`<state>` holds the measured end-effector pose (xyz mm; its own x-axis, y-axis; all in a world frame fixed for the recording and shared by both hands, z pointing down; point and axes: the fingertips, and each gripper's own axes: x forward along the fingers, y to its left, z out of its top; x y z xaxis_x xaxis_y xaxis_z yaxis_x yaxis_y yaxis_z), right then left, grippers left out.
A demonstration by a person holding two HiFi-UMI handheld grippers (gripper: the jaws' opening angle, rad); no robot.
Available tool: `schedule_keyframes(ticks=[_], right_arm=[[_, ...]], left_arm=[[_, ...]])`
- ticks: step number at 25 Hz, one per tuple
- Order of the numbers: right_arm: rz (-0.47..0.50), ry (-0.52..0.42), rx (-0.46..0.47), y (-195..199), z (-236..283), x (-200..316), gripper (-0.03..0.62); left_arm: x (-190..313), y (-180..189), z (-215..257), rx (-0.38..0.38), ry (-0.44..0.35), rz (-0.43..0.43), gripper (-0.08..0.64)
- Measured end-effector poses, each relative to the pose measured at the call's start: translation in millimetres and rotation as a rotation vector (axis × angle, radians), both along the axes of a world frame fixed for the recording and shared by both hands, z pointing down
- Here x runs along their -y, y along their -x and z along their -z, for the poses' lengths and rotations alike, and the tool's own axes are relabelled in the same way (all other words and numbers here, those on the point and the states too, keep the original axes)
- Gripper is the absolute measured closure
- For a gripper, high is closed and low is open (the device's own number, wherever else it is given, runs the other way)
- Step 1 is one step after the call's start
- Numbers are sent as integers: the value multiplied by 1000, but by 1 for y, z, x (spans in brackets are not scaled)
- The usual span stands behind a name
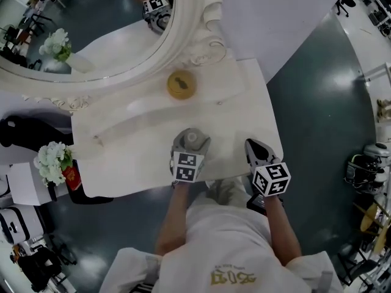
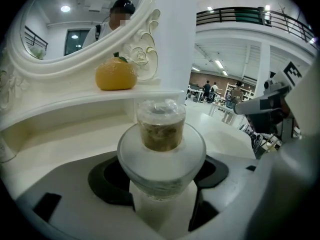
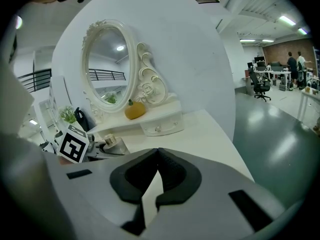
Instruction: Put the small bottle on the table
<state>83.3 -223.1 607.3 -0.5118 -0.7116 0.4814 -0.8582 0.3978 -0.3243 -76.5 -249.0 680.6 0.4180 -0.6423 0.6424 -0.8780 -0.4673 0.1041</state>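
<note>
A small frosted-glass bottle (image 2: 161,154) with a brownish neck and a clear cap sits upright between my left gripper's (image 2: 160,178) black pads, which press on its round body. In the head view this bottle (image 1: 193,137) and the left gripper (image 1: 189,148) are over the front middle of the white dressing table (image 1: 134,133); whether the bottle's base touches the top I cannot tell. My right gripper (image 1: 255,148) hovers to the right near the table's front corner. Its jaws meet at the tips (image 3: 158,154) with nothing between them. The bottle (image 3: 109,140) also shows from the right gripper view.
An oval mirror (image 1: 91,29) in a carved white frame stands at the back. An orange fruit-shaped ornament (image 1: 181,84) sits on the raised shelf, above a small drawer (image 3: 160,124). White flowers (image 1: 54,160) stand off the table's left end. Grey floor lies to the right.
</note>
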Motion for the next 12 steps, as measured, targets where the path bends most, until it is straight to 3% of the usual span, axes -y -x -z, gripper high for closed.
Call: schedule_keyframes(ticks=[8,12], right_arm=[[-12,6,0,-2,-4,-2,580],[-9,-1,-1,1,-2,-3,580]], left_arm=[[-2,-2,-10,92,-34,-20,209],[-5,-3,-13,103,1,-27,206]])
